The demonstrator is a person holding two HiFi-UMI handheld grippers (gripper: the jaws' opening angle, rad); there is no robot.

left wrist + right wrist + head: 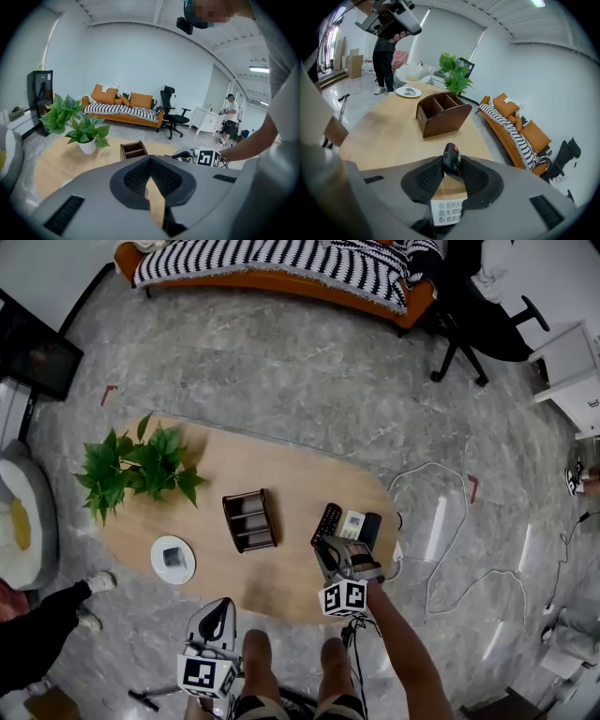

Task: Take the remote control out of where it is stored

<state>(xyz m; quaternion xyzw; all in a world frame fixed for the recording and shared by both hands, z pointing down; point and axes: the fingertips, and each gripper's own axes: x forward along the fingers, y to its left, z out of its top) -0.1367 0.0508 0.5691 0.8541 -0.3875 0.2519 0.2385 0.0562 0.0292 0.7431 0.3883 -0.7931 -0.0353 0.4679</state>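
Note:
A black remote control (326,522) with coloured buttons lies on the oval wooden table (281,474), right of the empty brown wooden organizer (248,519). My right gripper (325,542) is at its near end. In the right gripper view the remote (452,159) stands end-on between the fingertips of that gripper (451,162); the jaws look open around it, not pressing. A white remote (447,212) lies under the jaws. My left gripper (217,607) hangs off the table's near edge, and in its own view this gripper (150,158) is shut with nothing in it.
A white remote (352,524) and a black device (371,529) lie beside the black remote. A potted plant (136,465) and a white dish (172,559) are at the table's left. A person's leg (47,624) is at left; a cable (441,549) loops on the floor.

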